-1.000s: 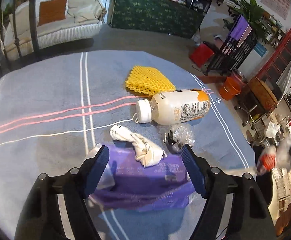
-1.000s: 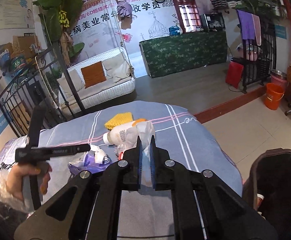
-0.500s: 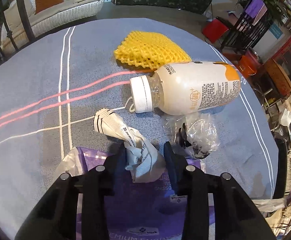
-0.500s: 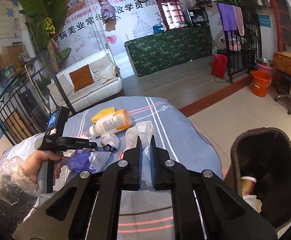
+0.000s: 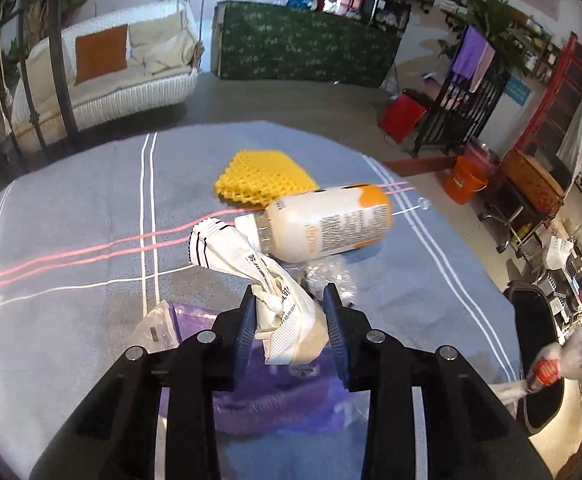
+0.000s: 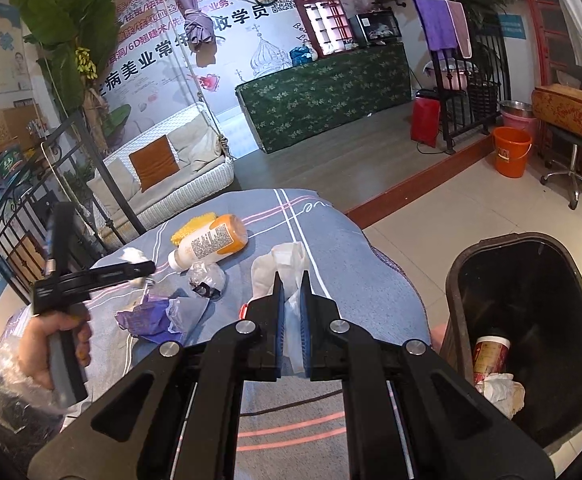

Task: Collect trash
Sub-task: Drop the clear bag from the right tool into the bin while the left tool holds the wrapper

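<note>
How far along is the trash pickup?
Done: a cup and crumpled paper lie in the bin. In hand: left gripper closing on a printed wrapper; right gripper clamps a white wrapper. Left: bottle, yellow net, purple bag, clear plastic.

One bottle (image 5: 327, 226), one yellow foam net (image 5: 261, 180), two wrappers (image 5: 259, 276) (image 5: 259, 396), one crumpled film (image 6: 207, 278), one bin (image 6: 531, 320).
</note>
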Demonstrator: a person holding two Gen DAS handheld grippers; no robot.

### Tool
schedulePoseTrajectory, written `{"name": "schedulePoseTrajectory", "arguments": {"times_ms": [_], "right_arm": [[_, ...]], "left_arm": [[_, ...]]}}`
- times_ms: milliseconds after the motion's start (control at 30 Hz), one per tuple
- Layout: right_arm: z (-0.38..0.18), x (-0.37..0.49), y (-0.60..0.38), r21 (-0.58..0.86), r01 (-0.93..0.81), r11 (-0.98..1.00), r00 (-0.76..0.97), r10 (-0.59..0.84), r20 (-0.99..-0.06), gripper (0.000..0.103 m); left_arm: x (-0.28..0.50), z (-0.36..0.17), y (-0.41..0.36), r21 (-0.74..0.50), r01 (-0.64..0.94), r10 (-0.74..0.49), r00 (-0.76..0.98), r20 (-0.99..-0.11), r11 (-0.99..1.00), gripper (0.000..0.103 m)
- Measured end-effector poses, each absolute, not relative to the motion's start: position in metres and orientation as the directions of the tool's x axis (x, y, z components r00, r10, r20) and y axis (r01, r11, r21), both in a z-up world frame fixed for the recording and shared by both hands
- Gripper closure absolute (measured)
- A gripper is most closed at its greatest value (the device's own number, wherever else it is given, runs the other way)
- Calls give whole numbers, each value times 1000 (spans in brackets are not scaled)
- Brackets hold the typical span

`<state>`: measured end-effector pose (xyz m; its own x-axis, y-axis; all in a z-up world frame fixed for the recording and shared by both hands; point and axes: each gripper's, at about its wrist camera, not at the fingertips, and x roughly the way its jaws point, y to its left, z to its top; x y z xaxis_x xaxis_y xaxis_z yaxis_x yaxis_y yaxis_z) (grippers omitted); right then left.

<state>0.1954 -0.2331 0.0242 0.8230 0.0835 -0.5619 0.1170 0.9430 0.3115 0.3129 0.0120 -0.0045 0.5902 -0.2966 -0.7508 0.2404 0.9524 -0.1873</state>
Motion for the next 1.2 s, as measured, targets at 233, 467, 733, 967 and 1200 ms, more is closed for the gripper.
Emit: {"name": "schedulePoseTrajectory", "arguments": {"times_ms": [233,467,733,967,1200], "right_arm": [[22,180,-246,312,154,938,819,55,-571,95],[24,150,-280,280,240,930,816,-38,-576,95],[23,108,-338,231,378,896,785,-178,-594,95],[14,79,-381,193,482,855,739,-277,-614,95],[-9,75,-407,145,529,836,678,-314,-665,95]], "left_arm": [[293,4,-23,-183,291,-331,623,-709,939,70],[249,9,-63,-218,377,-417,603,-680,900,70],[210,8,-116,-220,510,-512,551,-659,831,70],[194,3,-156,-247,581,-577,491,-653,775,69],[182,-3,-183,-256,625,-606,444,-660,737,69]]}}
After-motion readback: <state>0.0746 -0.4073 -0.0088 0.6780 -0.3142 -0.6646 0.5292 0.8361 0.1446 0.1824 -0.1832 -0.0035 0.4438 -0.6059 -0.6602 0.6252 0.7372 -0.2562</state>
